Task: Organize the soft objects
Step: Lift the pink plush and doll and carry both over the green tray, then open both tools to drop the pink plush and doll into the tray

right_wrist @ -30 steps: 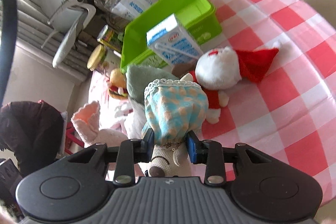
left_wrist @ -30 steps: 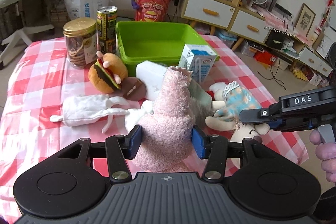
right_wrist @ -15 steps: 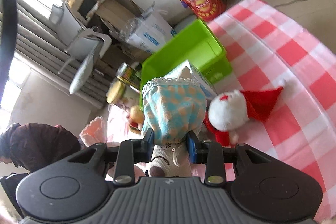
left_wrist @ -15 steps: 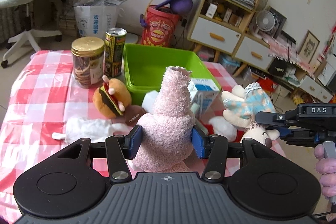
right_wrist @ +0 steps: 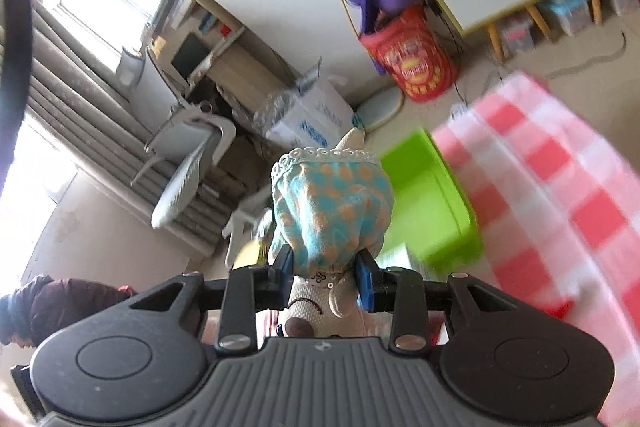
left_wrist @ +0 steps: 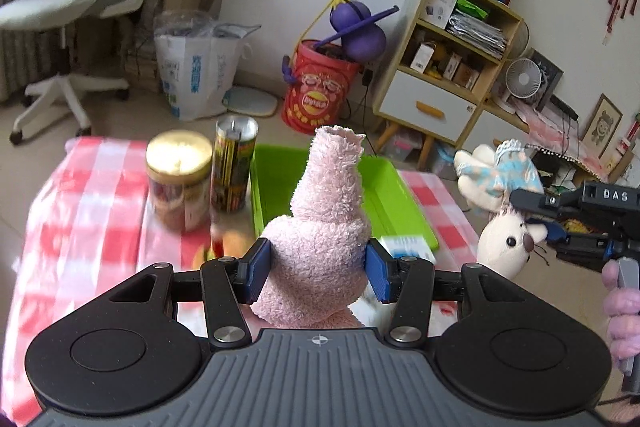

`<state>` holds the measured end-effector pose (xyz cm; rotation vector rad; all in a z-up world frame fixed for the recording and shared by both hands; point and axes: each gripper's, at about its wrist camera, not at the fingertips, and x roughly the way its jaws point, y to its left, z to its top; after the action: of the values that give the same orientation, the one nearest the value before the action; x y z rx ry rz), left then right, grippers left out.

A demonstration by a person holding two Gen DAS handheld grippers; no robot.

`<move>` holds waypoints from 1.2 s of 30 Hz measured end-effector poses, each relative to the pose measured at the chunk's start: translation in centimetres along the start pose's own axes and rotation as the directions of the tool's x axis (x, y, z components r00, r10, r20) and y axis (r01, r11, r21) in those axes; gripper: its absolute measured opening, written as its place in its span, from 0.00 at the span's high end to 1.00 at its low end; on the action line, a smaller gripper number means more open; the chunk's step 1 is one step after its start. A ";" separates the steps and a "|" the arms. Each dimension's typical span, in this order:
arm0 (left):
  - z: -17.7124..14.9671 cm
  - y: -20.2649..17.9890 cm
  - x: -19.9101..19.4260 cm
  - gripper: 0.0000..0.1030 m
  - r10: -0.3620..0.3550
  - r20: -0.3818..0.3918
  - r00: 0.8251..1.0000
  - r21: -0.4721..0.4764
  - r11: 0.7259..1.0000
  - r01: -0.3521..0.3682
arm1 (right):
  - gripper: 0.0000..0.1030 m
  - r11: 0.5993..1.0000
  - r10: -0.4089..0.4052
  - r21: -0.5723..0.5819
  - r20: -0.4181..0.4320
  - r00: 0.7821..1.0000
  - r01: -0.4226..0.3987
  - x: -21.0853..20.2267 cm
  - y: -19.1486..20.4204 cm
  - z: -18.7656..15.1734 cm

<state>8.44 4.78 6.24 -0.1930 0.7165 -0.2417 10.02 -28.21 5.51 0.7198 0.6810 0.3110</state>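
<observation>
Carrying step, both toys lifted above table. Left gripper [left_wrist: 318, 265] pinching pink plush [left_wrist: 324, 227]; right gripper [right_wrist: 324, 273] pinching mouse doll [right_wrist: 330, 211]. Green bin [left_wrist: 394, 203] at 12 o'clock, empty as far as visible. Next: probably lowering over bin, then releasing.

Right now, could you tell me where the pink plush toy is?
In the left wrist view, the pink plush toy is clamped in the left gripper, raised in front of the green bin.

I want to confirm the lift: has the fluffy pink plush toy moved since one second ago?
Yes. The fluffy pink plush toy, clamped in the left hand-held gripper, went up: it now hangs above the green plastic bin.
</observation>
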 end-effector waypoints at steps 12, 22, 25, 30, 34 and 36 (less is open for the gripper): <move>4.7 -1.3 10.9 0.51 0.037 -0.077 0.996 0.096 0.995 -0.029 | 0.84 0.975 -0.104 -0.202 -0.037 0.994 0.095 10.4 -1.8 6.3; 3.0 -0.5 18.2 0.50 0.081 -0.224 0.971 0.100 0.993 -0.060 | 0.84 0.938 -0.172 -0.322 -0.121 0.978 0.126 16.9 -3.5 5.0; 2.4 -0.1 19.0 0.50 0.093 -0.251 0.964 0.100 0.992 -0.070 | 0.84 0.927 -0.201 -0.348 -0.139 0.970 0.142 17.7 -3.9 4.3; 1.7 0.3 19.7 0.49 0.096 -0.278 0.956 0.090 0.993 -0.074 | 0.84 0.920 -0.223 -0.360 -0.151 0.963 0.157 18.1 -4.6 3.8; 1.9 0.6 19.7 0.49 0.091 -0.276 0.957 0.074 0.995 -0.073 | 0.83 0.922 -0.227 -0.351 -0.152 0.962 0.163 18.1 -4.9 3.9; 2.0 0.5 19.7 0.48 0.089 -0.276 0.957 0.069 0.995 -0.073 | 0.83 0.923 -0.230 -0.347 -0.151 0.961 0.167 18.0 -4.9 3.9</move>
<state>24.20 -0.11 -4.73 -0.0734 0.9947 -0.2135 26.18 -25.02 -4.05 0.2964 0.8516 0.2990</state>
